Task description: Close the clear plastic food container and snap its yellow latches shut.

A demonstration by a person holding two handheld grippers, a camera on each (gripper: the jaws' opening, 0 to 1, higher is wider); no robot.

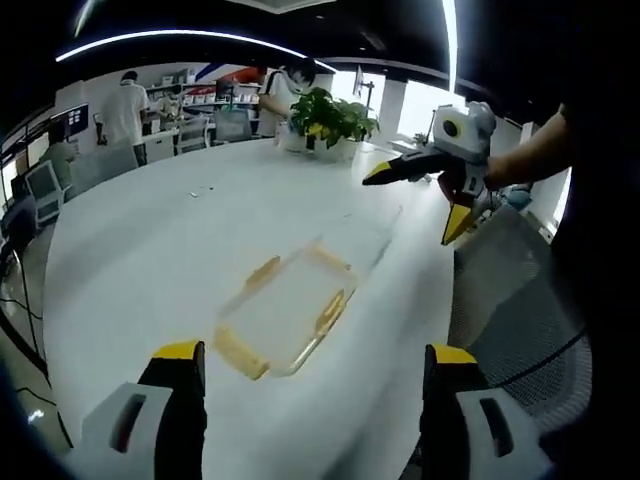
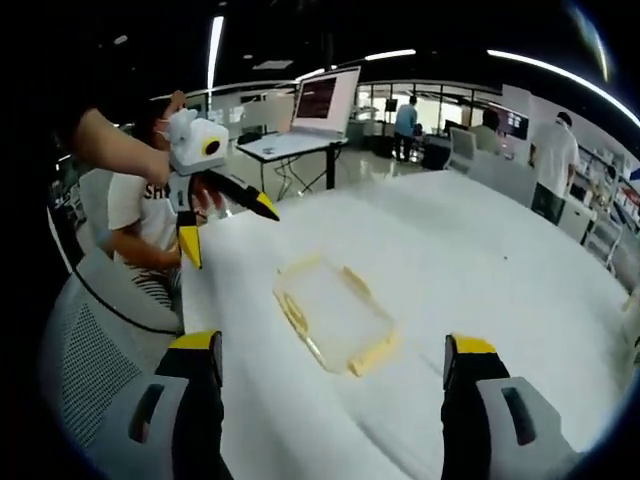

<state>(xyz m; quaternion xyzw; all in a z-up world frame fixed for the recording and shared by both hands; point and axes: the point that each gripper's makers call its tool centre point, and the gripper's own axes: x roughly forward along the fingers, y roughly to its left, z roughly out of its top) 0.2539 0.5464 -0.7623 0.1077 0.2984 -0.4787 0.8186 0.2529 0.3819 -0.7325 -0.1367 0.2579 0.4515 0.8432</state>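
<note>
- The clear plastic container (image 1: 288, 305) lies flat on the big white table (image 1: 150, 250), its lid down on the base as far as the pictures let one judge.
- Yellow latches (image 1: 240, 353) stick out from its edges; in the left gripper view one is at the near end, one on the right side and one on the far left side.
- Whether any latch is snapped down cannot be told.
- In the right gripper view the container (image 2: 335, 315) sits just beyond the jaws, with latches (image 2: 372, 353) at its near end and along both long sides.
- The left gripper (image 1: 313, 365) hangs over the near edge of the table, its yellow-tipped jaws wide apart and holding nothing; the container is ahead of it, between the jaw tips and a little beyond.
- It also comes into the right gripper view (image 2: 222, 226) at the far left, above the table edge, jaws spread.
- The right gripper (image 2: 337, 357) is likewise spread and empty, with the container just ahead of it.
- From the left gripper view it (image 1: 418, 205) shows at the far right, held by a hand (image 1: 470, 185), jaws apart, above the table and clear of the container.
- A potted plant (image 1: 330, 120) stands at the far end of the table.
- A grey mesh chair (image 1: 520, 310) is at the table's right side.
- People stand in the background by desks.
</note>
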